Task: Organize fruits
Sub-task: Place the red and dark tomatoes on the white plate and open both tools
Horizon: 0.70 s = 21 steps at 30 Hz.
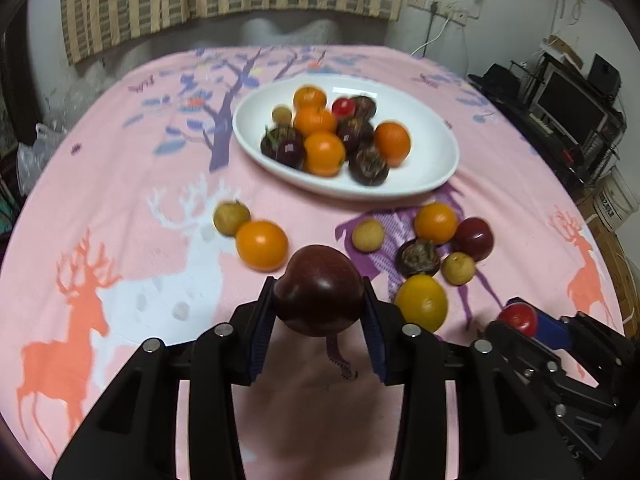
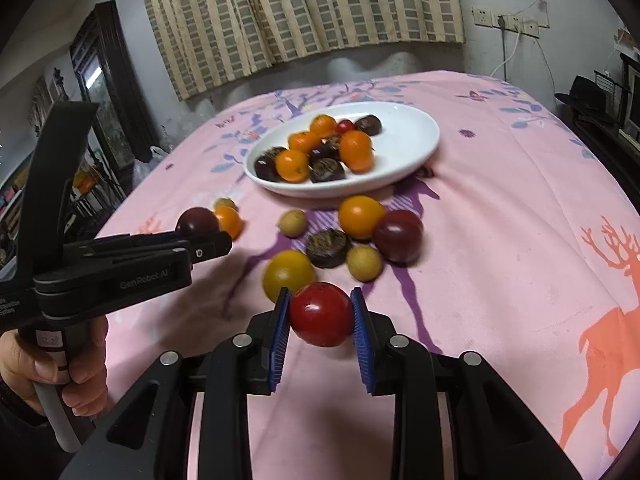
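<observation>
Left tool (image 1: 320, 300) grips a dark purple plum (image 1: 319, 289) between its blue pads, fingers closed against both flanks, fruit lifted clear of the pink deer-print cloth (image 1: 120, 184). Right tool (image 2: 321, 316) likewise closed on a red tomato (image 2: 321, 313), held above the cloth just in front of a yellow-orange citrus (image 2: 288, 274). Both tools loaded; the white oval plate (image 1: 436, 160) sits ahead, toward the far side of the surface, already piled on its left half with oranges, dark mangosteens, one small red fruit and a tan longan. Its right half shows bare. Loose fruit between tools and plate: an orange (image 1: 262, 245) touching a longan (image 1: 231, 218) on the left; on the right a cluster of orange, dark red plum, mangosteen and two longans. Step in hand, as I judge it: carry both pieces to the plate. Doing it well likely means keeping each fruit high enough to pass over the loose cluster, which lies directly on the path, and coming in over the plate's near rim rather than across the pile. Aim for the bare right half; round fruit set onto the heap may roll off or knock neighbours out. Lower until the fruit is nearly resting before opening the fingers. Stagger the two tools so they do not crowd each other over the plate. Frames are motion-blurred; exact clearance cannot be told.
</observation>
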Motion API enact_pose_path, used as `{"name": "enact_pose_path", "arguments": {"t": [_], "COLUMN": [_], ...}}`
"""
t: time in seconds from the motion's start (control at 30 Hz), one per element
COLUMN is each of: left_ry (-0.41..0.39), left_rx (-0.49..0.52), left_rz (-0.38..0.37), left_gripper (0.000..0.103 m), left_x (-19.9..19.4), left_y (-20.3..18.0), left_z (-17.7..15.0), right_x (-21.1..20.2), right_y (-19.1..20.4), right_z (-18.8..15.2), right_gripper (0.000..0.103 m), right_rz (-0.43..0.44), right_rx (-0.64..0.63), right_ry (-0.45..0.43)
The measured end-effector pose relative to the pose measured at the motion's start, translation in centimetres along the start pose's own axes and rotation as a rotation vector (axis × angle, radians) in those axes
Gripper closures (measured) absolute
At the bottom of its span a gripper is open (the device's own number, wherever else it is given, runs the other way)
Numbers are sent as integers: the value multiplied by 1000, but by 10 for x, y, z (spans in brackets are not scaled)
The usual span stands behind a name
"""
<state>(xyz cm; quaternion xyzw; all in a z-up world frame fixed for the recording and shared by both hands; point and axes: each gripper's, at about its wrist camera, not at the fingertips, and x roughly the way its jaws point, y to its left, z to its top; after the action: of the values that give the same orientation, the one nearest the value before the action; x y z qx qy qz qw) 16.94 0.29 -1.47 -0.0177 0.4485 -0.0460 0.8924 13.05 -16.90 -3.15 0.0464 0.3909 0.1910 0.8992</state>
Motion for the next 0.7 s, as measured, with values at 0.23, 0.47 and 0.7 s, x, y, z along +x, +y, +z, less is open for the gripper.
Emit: {"name": "enact_pose_path", "arguments": {"t": [0.23,0.47,0.7], "left_ry": [-65,-59,-24], "left_rx": [29,1,-30], "left_rz": [-22,-10,-10], "left_gripper": [63,63,63], "left_x": [-19,16,60], "left_y": [0,2,0], "left_z": [28,71,101], "right_x": [-14,27,81], "right_y": [6,-8,-27], "right_z": [45,100,120], "right_gripper": [73,73,73], "right_rz": [-12,-40,-56], "right_rx": [-36,-43,1], "right_ry": [-72,-79,-10]}}
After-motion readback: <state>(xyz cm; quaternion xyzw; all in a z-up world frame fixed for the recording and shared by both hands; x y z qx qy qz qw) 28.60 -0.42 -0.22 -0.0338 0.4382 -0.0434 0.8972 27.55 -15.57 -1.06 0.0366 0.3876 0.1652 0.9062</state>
